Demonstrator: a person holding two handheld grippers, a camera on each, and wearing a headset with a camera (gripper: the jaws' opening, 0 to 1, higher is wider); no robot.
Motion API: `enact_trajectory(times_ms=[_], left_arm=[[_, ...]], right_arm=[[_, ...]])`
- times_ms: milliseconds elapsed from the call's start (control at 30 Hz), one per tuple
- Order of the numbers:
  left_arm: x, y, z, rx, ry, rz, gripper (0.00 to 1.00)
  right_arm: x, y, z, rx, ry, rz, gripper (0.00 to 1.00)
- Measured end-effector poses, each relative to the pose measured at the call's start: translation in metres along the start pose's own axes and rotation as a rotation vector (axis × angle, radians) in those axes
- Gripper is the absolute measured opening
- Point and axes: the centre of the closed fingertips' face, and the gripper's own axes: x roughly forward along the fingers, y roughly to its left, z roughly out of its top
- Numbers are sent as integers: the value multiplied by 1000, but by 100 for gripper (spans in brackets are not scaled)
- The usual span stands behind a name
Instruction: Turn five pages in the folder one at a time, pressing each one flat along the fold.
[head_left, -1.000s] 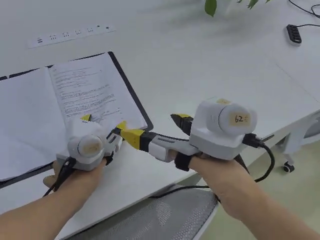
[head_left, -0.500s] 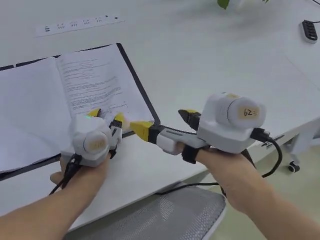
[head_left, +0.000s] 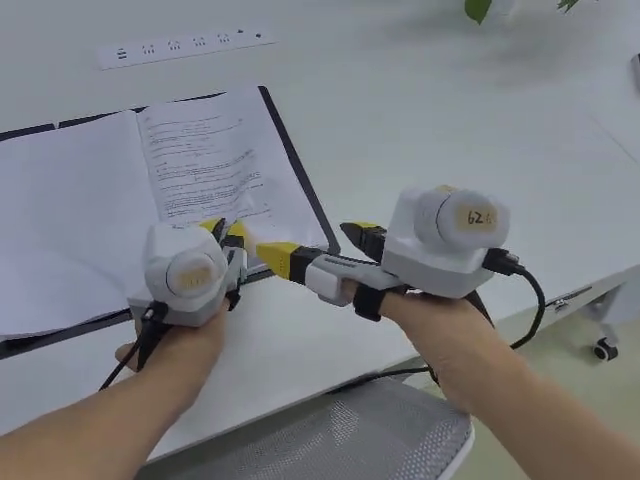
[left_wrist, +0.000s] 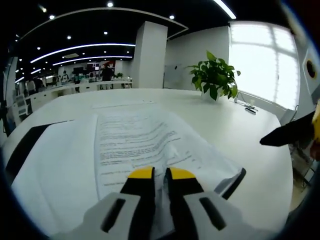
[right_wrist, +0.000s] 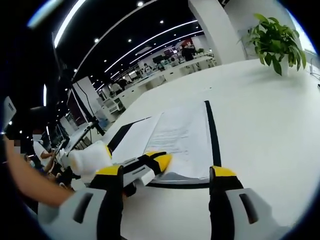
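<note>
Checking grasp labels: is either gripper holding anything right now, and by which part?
The left gripper looks shut on the right-hand page, pinching its near edge. The right gripper is open and holds nothing.

A broad white table (head_left: 420, 120) carries a white power strip (head_left: 185, 47) near its far edge, with the green leaves of a potted plant (left_wrist: 215, 77) at the far right corner. A grey mesh chair (head_left: 340, 440) sits tucked under the near edge, a caster wheel (head_left: 603, 348) on the floor to the right. Behind, an open-plan office: a white pillar (left_wrist: 150, 55), bright windows (left_wrist: 260, 60), curved ceiling light strips (left_wrist: 75, 47) and distant people (left_wrist: 105, 72) at desks.
</note>
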Motion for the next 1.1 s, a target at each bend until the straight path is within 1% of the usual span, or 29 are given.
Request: enact_trajectory(times_ms=[100, 167, 300, 367, 400, 433, 467, 533, 633, 700, 767, 833, 967, 1000, 1100], left_arm=[[0, 0, 0, 3, 1, -4, 9], [0, 0, 0, 9, 2, -4, 9], [0, 0, 0, 11, 3, -7, 9], [0, 0, 0, 10, 2, -8, 9], [0, 0, 0, 11, 2, -10, 9], [0, 0, 0, 13, 2, -10, 9], [0, 0, 0, 15, 1, -12, 9], [0, 0, 0, 16, -1, -14, 9], [0, 0, 0, 14, -3, -15, 9], [0, 0, 0, 14, -4, -16, 9], [0, 0, 0, 13, -5, -17, 9], [0, 0, 0, 13, -5, -18, 9], [0, 0, 0, 13, -3, -23, 9], [1, 0, 0, 15, -1, -25, 9], [0, 0, 0, 17, 4, -29, 9]], right_arm=[[12, 0, -7, 52, 27, 15, 65], [20, -1, -11, 64, 41, 17, 64], [31, -12, -20, 94, 73, -14, 64], [33, -15, -22, 112, 76, -18, 63], [35, -16, -23, 134, 79, -16, 62], [36, -18, -22, 135, 71, -21, 61], [37, -19, -24, 143, 79, -25, 59], [38, -22, -24, 146, 75, -34, 56], [40, -26, -23, 180, 65, -39, 52], [40, -29, -23, 202, 66, -47, 47], [40, -32, -22, 241, 63, -53, 42], [39, -37, -22, 258, 65, -73, 36], [37, -52, -27, 308, 72, -131, 16], [36, -55, -28, 338, 64, -140, 13], [36, -60, -29, 427, 43, -151, 6]])
